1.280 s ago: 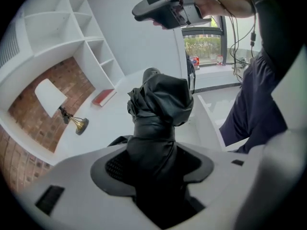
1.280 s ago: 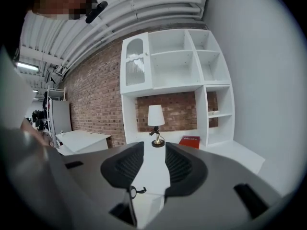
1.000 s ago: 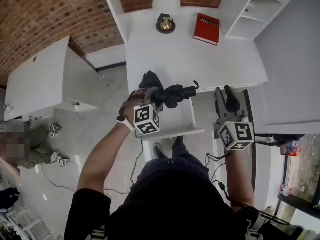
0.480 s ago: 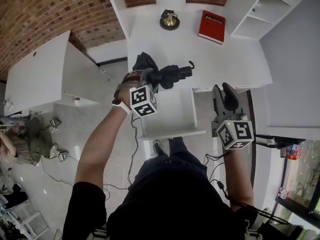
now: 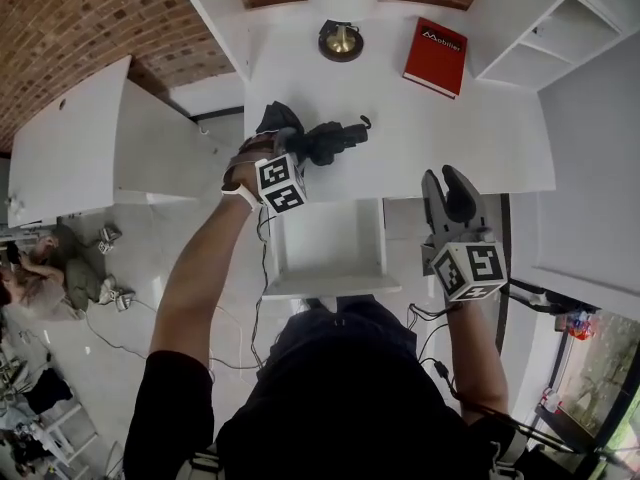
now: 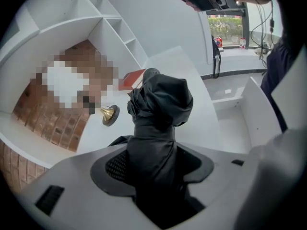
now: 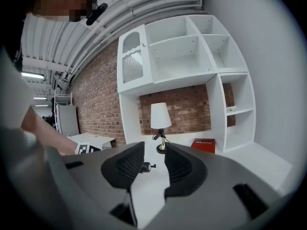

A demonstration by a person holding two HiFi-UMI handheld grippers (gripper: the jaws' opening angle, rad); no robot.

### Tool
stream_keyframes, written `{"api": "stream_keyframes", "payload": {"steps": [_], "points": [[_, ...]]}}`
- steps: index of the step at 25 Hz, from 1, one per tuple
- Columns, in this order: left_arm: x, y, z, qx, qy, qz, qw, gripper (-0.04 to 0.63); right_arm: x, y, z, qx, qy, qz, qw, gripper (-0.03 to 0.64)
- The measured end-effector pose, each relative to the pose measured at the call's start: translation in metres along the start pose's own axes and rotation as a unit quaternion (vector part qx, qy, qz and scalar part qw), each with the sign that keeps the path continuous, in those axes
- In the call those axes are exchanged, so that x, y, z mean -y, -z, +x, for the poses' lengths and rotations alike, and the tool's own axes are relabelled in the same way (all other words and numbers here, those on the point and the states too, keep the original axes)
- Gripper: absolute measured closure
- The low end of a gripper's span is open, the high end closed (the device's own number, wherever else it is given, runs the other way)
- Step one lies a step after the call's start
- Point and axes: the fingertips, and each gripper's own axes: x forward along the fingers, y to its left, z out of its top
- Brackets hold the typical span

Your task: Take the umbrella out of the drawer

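Two grippers show in the head view. The left gripper [image 5: 303,148], left of centre, is clamped on the folded black umbrella [image 5: 332,139]. In the left gripper view the dark cloth fills the gap between its jaws, which press it from both sides. The umbrella lies crosswise over the white tabletop [image 5: 480,138], just above the open drawer [image 5: 325,258] in the frame and outside it, with its hooked end pointing right. The right gripper [image 5: 450,193] hangs at the lower right, beside the drawer. Its jaws stand a little apart and hold nothing. A lamp [image 5: 341,40] and a red book [image 5: 435,56] sit at the top of the frame.
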Motion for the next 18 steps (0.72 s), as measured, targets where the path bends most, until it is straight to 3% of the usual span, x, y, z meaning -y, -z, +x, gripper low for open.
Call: {"api": "stream_keyframes", "payload": {"steps": [18], "points": [[-0.025, 0.014, 0.089, -0.052, 0.056, -0.016, 0.9970, 0.339, 0.057, 0.032, 0.045, -0.043, -0.001, 0.019, 0.999, 0.488]]}}
